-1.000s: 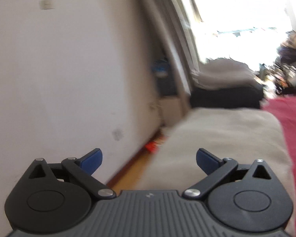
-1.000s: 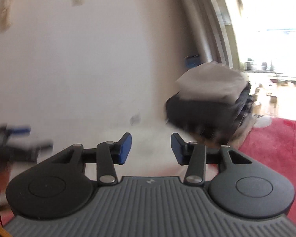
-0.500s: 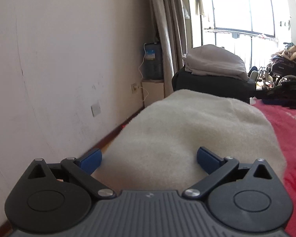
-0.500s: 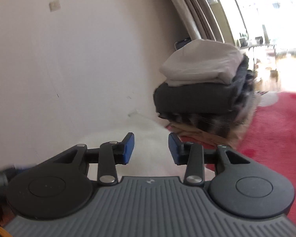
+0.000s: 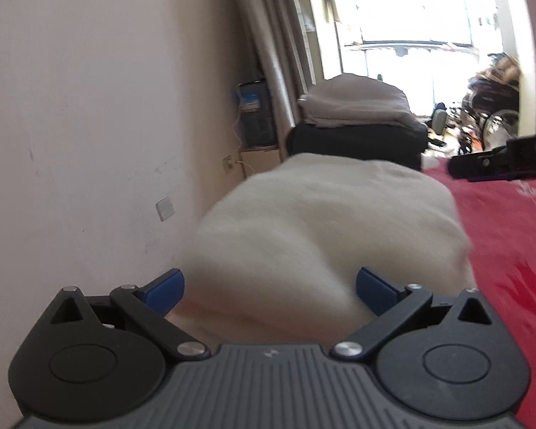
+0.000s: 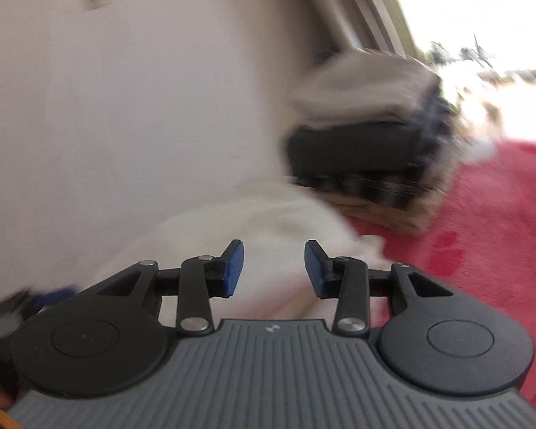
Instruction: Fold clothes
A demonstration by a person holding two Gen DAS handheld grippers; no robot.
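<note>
The left gripper (image 5: 270,291) had its fingers spread wide, with the cream garment (image 5: 325,228) bulging up between them, though blur hid whether either pad pressed the cloth; nothing looked pinched. The right gripper (image 6: 273,268) held its fingers partly apart and released, the same garment's pale edge (image 6: 268,228) lying just beyond and below the tips. The garment rested on the red bedspread (image 5: 511,236), along the side nearest the wall (image 5: 89,125). Farther ahead of both pairs of fingers stood a stack of folded clothes (image 5: 357,121), grey on black. This looked like the approach to a fresh piece: the next move would call for lowering each pair of fingers onto an edge or corner and closing on a single layer before lifting.
</note>
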